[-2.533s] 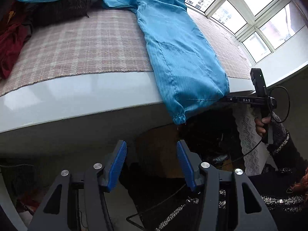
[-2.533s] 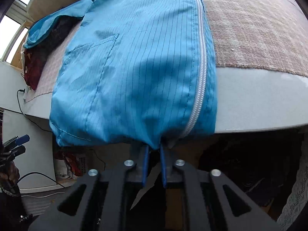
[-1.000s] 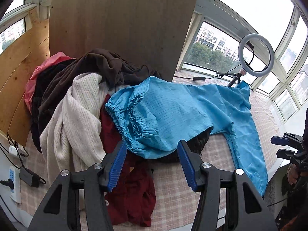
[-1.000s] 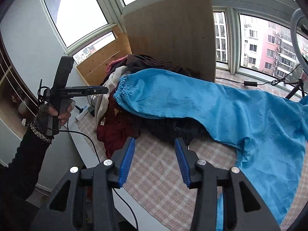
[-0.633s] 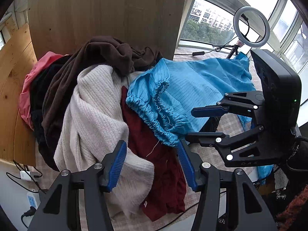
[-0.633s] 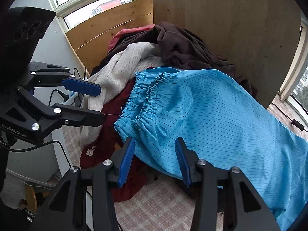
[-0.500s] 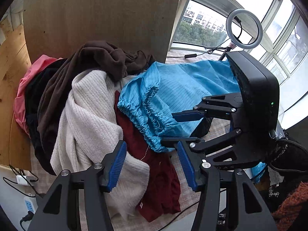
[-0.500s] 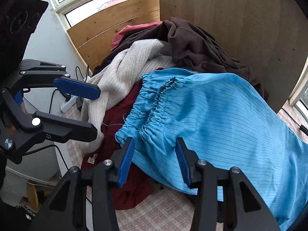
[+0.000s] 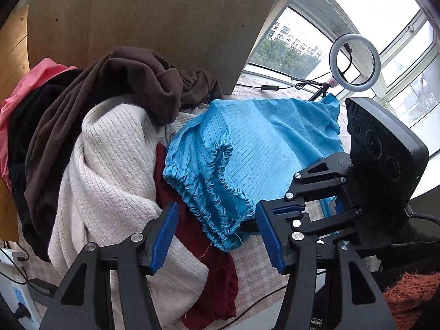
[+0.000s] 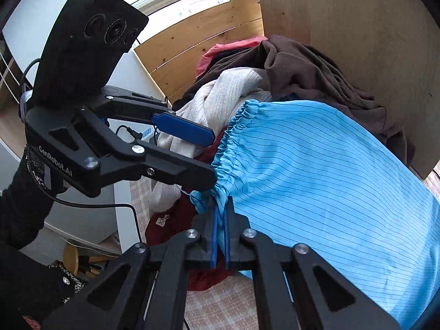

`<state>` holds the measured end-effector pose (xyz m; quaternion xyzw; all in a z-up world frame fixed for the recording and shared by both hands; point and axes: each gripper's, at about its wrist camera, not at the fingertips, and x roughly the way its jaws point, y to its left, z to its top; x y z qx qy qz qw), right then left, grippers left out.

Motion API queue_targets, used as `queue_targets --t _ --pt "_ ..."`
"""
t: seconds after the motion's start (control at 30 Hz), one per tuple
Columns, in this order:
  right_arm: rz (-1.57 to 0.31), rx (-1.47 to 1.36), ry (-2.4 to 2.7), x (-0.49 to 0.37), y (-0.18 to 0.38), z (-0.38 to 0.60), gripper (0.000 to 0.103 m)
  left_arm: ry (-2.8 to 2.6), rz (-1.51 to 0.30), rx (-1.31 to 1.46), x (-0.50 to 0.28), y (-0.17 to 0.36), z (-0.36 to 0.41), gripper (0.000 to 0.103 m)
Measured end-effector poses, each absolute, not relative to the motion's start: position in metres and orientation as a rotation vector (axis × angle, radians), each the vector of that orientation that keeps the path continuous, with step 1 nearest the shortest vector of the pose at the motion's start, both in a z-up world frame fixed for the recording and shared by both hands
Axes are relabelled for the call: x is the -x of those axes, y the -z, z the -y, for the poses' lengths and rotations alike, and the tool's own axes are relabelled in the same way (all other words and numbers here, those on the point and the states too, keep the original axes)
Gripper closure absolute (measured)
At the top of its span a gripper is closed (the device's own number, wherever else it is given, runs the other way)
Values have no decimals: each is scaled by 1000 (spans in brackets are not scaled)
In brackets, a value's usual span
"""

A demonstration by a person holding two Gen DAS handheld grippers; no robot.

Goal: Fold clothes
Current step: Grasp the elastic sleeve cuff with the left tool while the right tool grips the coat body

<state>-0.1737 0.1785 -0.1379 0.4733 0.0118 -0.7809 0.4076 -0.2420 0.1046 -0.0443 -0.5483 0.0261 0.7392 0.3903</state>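
Note:
A blue striped garment with a gathered elastic cuff lies over a pile of clothes; it also shows in the right wrist view. My right gripper is shut on the lower corner of the cuff. It shows in the left wrist view at the cuff's right end. My left gripper is open, its blue pads either side of the cuff's lower edge. In the right wrist view it hangs open at the cuff's left side.
The pile holds a cream knit sweater, a brown garment, a dark red garment and a pink one. A wooden board stands behind. A ring light stands by the window. A plaid cloth covers the surface.
Both grippers moved from the jacket's hem up to the sleeve cuff. The right gripper, open half a second ago, has shut on the cuff. The left gripper moved closer and stays open.

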Motion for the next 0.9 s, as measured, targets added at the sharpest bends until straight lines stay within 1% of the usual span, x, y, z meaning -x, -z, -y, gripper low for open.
queue_targets --t 0.13,0.23,0.27,0.3,0.37,0.4,0.47,0.63,0.67,0.7,0.73,0.77,0.83,0.9 --pt "-37 -1218 1937 178 160 -174 99 -1883 -91 1430 247 52 -112 45" --pt "-31 -1231 1952 180 163 -179 95 -1876 -119 1457 250 60 -124 45" --pt "-30 -1235 1958 180 163 -182 87 -1877 -135 1460 250 61 -128 45" --pt "-33 -1236 1965 179 163 -185 75 -1878 -151 1464 250 62 -132 45" --pt "-64 -1213 1994 172 158 -197 62 -1889 -170 1477 252 67 -138 45" --pt "-56 -1205 1996 168 157 -206 61 -1903 -186 1493 254 70 -140 45" --pt "-33 -1188 2002 161 155 -223 61 -1922 -206 1516 253 74 -137 45" --pt "127 -1139 2074 172 152 -253 61 -1983 -199 1512 248 63 -129 45" --pt "142 -1143 2083 180 154 -254 66 -1993 -217 1500 246 61 -131 42" --pt "157 -1155 2082 188 158 -252 79 -2001 -237 1504 247 62 -134 41" --pt "174 -1171 2067 200 158 -248 85 -2007 -257 1511 249 65 -138 41" --pt "188 -1187 2055 210 158 -245 88 -2014 -277 1518 251 67 -141 41" --pt "172 -1214 2051 211 166 -240 88 -2010 -292 1526 255 75 -148 41" --pt "146 -1236 2048 207 172 -236 88 -2018 -283 1532 258 80 -154 45"
